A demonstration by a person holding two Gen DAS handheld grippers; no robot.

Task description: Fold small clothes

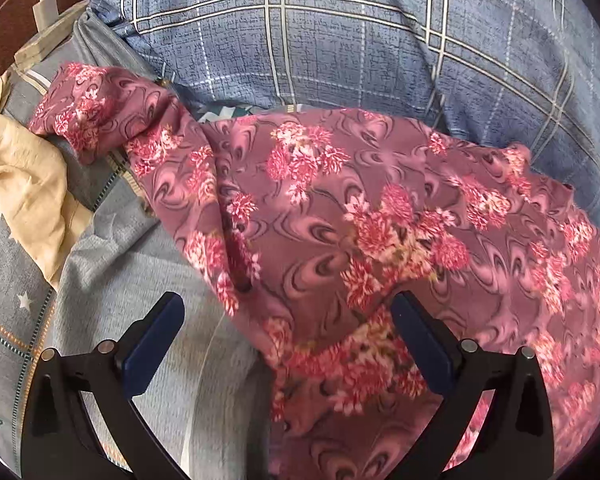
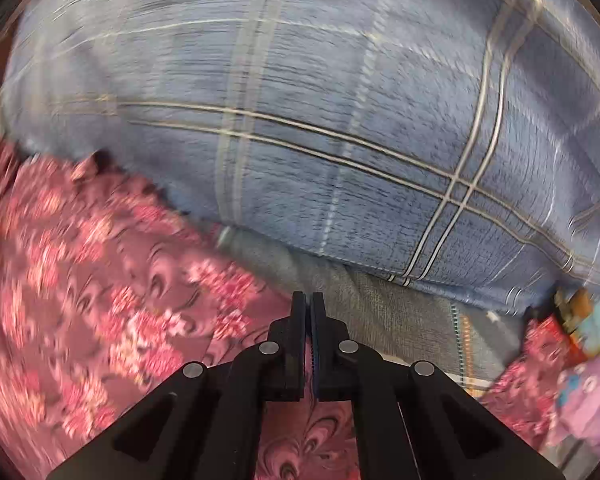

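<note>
A pink floral garment (image 1: 340, 216) lies spread on the bed, one sleeve reaching up left. My left gripper (image 1: 288, 312) is open, its jaws wide apart just above the garment's near left edge, holding nothing. In the right wrist view the same garment (image 2: 100, 280) lies at the left, blurred by motion. My right gripper (image 2: 309, 300) has its jaws pressed together at the garment's right edge; cloth passes under the fingers, but I cannot tell if any is pinched between them.
A big blue plaid pillow (image 1: 340, 32) fills the back, also in the right wrist view (image 2: 340, 120). A cream cloth (image 1: 24, 184) lies at the left on the grey star-print sheet (image 1: 132, 280). A white charger (image 1: 46, 8) sits far left. Purple and floral items (image 2: 572, 384) lie at the right.
</note>
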